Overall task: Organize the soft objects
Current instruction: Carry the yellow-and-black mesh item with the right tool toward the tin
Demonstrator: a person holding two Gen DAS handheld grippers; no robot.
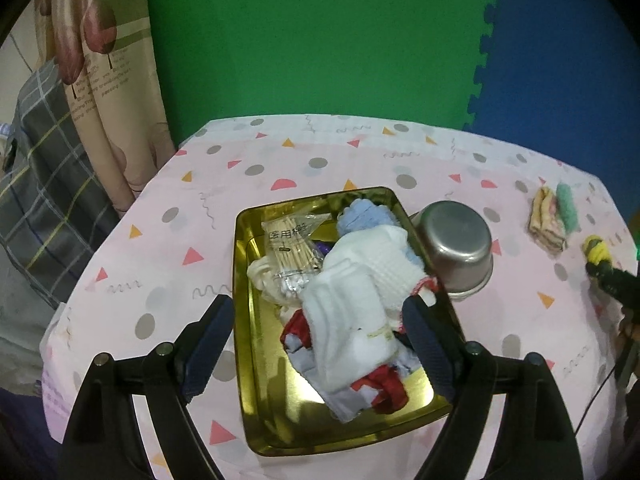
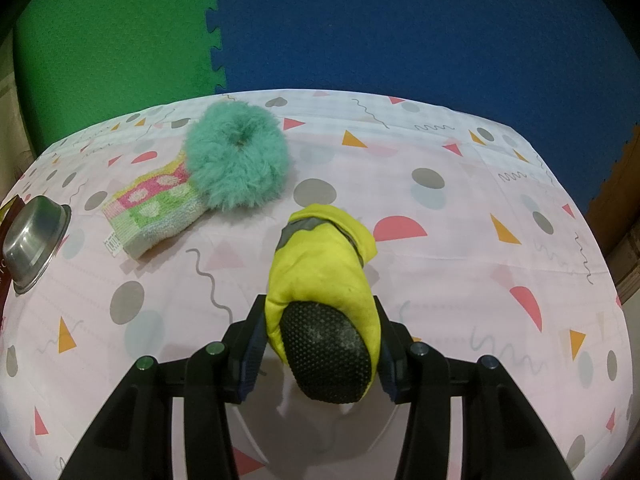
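Two jaws of the left gripper [image 1: 318, 344] stand apart, empty, above white cloths [image 1: 352, 304] heaped in the gold tray [image 1: 256, 360], its rim just beside a steel bowl [image 1: 456, 248]. Right gripper [image 2: 320, 344] clamps a yellow bootie [image 2: 320, 272]; bare tablecloth [image 2: 460, 280] spreads rightward.

The left wrist view looks steeply down along its own tongs [image 1: 320, 344], close above the gold metal tray [image 1: 256, 432] on the pink patterned desk [image 1: 240, 168]. The right wrist view looks down equally steeply, further right on that desk. Both share the upturned steel bowl [image 1: 456, 248], the fluffy teal scrunchie [image 2: 238, 160] and the striped pastel cloth [image 2: 152, 212].
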